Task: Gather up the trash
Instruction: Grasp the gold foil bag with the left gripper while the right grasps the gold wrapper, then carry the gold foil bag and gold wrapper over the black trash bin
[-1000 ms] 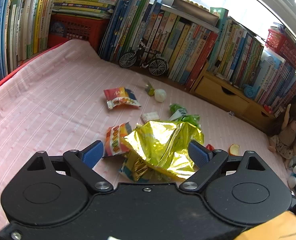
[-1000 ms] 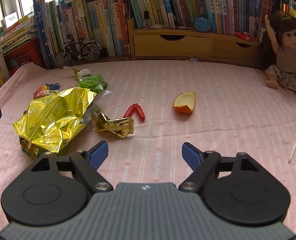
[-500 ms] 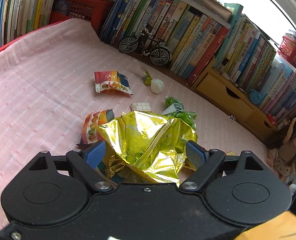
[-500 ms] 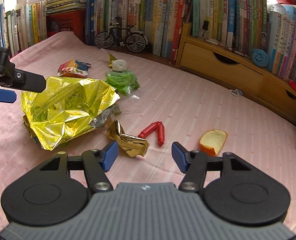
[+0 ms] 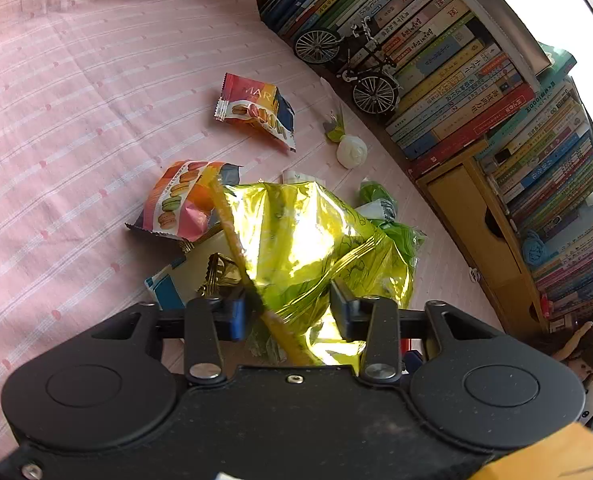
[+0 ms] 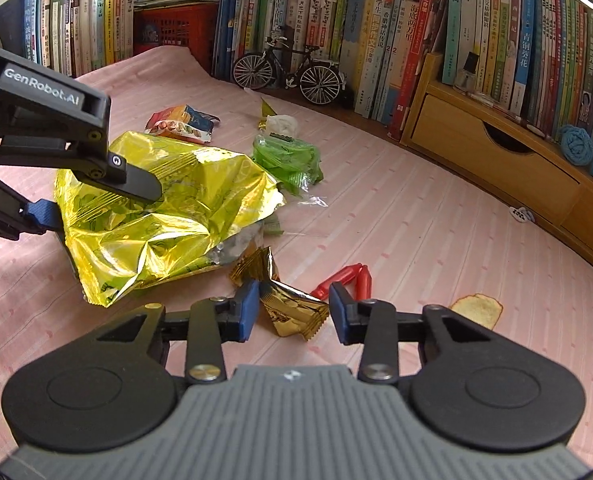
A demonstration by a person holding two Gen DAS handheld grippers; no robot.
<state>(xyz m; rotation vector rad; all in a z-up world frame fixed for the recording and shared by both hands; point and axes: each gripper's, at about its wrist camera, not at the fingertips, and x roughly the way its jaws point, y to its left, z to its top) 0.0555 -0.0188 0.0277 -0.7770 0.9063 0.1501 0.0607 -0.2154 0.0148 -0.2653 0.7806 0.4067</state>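
We have a pink striped bedspread (image 6: 416,216) as the bearing surface; on it we count: a crumpled yellow foil bag (image 6: 164,216), a green wrapper (image 6: 288,160) just beyond it, two macaron packets (image 5: 256,108) (image 5: 180,204), a white wad (image 5: 350,151), a gold wrapper (image 6: 292,308), two red sausages (image 6: 348,278), an orange peel (image 6: 476,308), and a model bicycle (image 6: 288,72) at the far edge by the books
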